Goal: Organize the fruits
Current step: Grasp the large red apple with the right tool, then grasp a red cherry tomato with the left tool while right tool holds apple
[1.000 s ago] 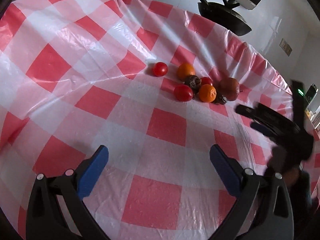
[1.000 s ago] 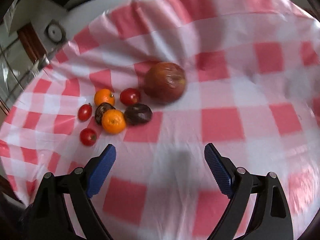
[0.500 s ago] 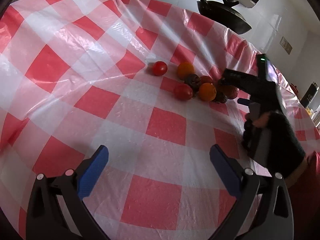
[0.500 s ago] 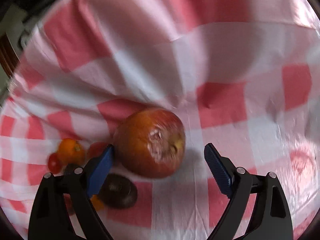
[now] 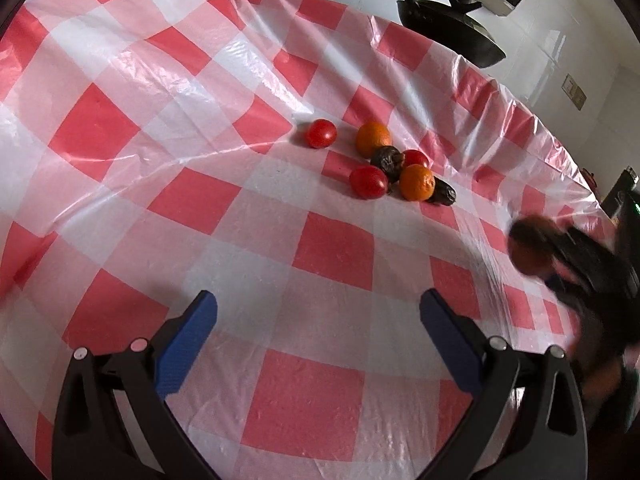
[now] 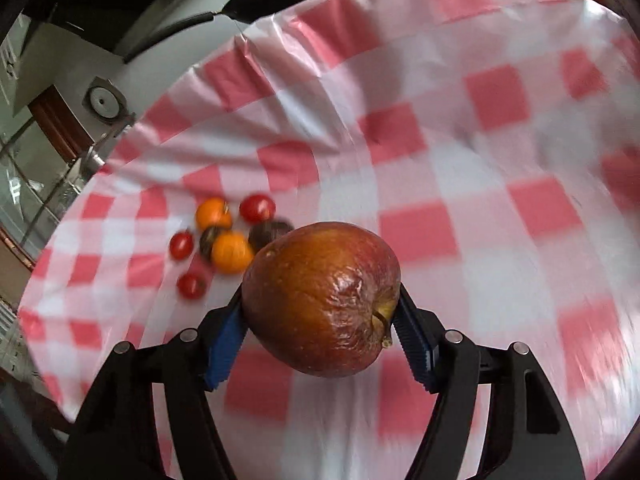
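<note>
Clamped right gripper (image 6: pixel 320 316) lifts apple (image 6: pixel 322 298) over checkered tablecloth (image 6: pixel 500 160)

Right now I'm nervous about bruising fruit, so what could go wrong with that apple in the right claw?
The apple is wide, round and wrinkled, and the right claw pinches it only at its sides, so it may slip or rotate out. The view is blurred by motion; a fast swing adds to that risk. If dropped, it could roll off the tablecloth.
</note>
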